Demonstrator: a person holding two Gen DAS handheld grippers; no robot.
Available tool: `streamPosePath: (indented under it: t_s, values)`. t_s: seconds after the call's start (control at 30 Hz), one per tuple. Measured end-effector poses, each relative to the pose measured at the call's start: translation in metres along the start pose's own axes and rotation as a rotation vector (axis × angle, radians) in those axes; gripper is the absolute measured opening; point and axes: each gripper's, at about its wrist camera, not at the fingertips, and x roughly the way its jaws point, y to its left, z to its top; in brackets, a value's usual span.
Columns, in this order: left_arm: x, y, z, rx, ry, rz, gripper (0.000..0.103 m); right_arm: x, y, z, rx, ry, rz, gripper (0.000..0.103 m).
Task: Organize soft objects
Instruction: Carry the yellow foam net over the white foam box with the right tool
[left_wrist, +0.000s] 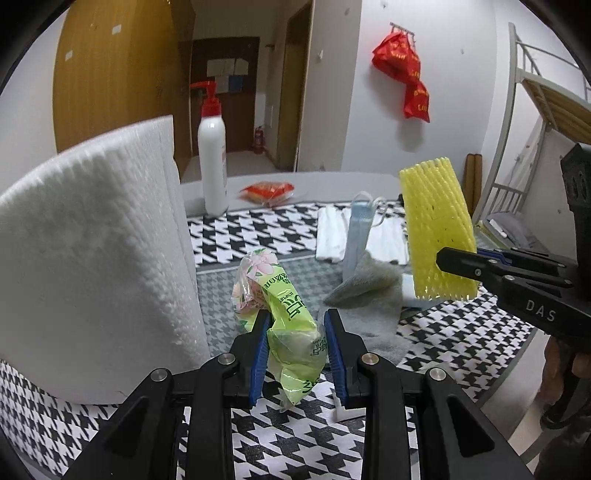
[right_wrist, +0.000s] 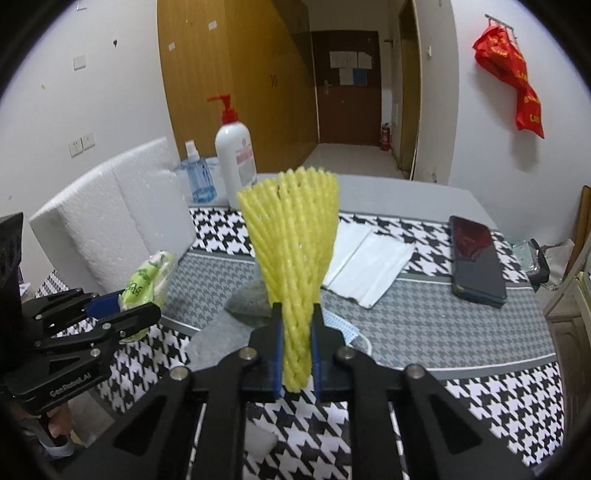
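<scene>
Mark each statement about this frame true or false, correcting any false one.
1. The right gripper pinches a yellow foam net. True.
2. The left gripper holds a blue face mask. False: a green tissue pack sits between its fingers.
3. A dark phone lies on the houndstooth cloth. True.
4. The pump bottle has a blue top. False: red.

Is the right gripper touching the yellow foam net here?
Touching. The right wrist view shows the right gripper with both blue pads pressed against the yellow foam net, pinching its lower end narrow.
</scene>
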Motion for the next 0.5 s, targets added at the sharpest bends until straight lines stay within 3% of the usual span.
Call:
streamPosePath:
  t_s: [0.5]
  values:
    - [-0.061,-0.010,0.010,0.059,-0.140,0.004,0.031,-0.071,0.019,-0.005,0.009,-0.142,-0.017,0.015]
